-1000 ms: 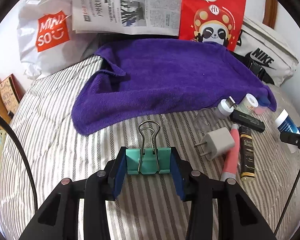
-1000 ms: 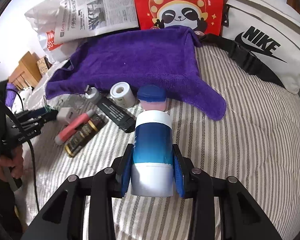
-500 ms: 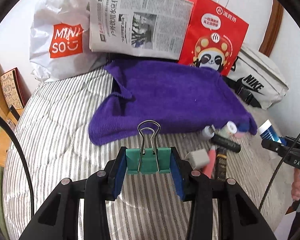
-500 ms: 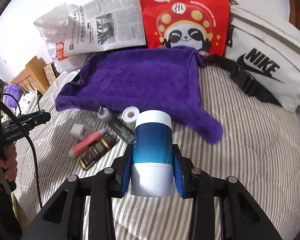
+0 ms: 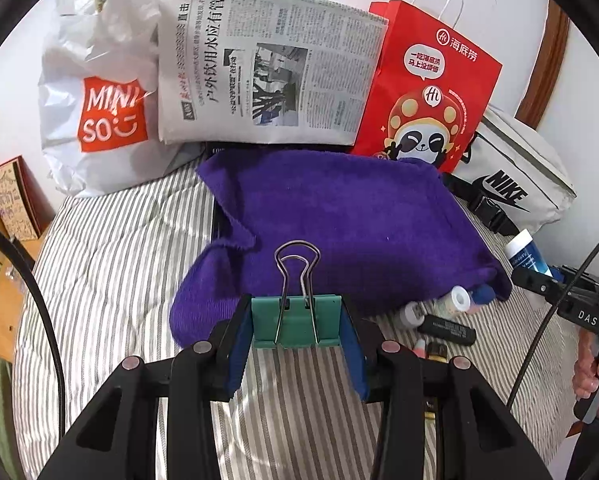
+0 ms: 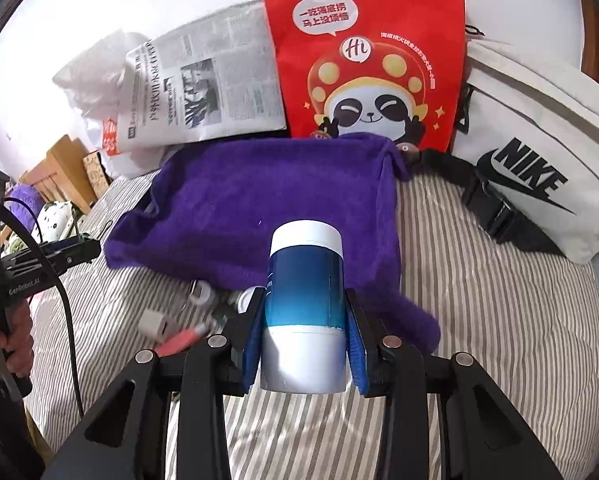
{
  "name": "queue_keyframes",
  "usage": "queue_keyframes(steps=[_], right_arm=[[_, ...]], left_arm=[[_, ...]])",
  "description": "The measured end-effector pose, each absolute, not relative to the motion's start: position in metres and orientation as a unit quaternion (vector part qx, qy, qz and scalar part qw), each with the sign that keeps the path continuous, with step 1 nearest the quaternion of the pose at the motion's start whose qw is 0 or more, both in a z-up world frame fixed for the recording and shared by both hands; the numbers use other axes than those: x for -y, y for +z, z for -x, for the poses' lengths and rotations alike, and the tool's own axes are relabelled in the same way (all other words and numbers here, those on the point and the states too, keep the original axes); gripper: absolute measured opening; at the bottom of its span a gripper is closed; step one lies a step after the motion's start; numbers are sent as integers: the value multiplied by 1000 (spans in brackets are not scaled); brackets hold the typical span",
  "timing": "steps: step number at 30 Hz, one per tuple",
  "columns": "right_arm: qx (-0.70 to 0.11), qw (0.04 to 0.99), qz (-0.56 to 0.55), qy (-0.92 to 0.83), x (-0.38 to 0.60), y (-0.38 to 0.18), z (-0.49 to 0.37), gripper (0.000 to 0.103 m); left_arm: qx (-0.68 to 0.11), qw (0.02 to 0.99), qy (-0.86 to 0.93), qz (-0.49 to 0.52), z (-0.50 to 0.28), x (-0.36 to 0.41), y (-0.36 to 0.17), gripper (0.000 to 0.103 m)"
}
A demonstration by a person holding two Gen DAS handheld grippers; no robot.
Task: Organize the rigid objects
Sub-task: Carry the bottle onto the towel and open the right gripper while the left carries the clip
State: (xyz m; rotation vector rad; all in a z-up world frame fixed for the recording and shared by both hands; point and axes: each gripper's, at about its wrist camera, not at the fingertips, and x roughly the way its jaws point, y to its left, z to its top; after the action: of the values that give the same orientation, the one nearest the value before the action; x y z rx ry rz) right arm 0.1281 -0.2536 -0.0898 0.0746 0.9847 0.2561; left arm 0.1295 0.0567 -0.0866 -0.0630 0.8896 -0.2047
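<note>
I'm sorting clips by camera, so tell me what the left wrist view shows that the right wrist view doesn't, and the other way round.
Only the left wrist view shows the left gripper clamped on the green binder clip, and the whole Miniso bag.

Only the right wrist view shows the right gripper gripping the blue and white bottle up close, plus the white charger plug.

Both share the purple towel, red panda bag, newspaper, Nike bag and striped bedding.

Both tools are matte black frames with round silver screws and blue pads lining the fingers: the left tool (image 5: 297,330), the right tool (image 6: 303,342). Black cables loop off each, white lettering on one body looks like "GenRobot", and bare skin shows on the left hand (image 6: 9,340).
</note>
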Motion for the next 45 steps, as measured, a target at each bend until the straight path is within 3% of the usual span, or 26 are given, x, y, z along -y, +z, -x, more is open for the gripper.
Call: queue_keyframes(steps=[25, 45], right_arm=[[-493, 864, 6, 104, 237, -130, -255, 37], [-549, 830, 49, 83, 230, -168, -304, 37]], left_arm=[[-457, 881, -116, 36, -241, -47, -116, 39], [-480, 869, -116, 37, -279, -45, -138, 39]])
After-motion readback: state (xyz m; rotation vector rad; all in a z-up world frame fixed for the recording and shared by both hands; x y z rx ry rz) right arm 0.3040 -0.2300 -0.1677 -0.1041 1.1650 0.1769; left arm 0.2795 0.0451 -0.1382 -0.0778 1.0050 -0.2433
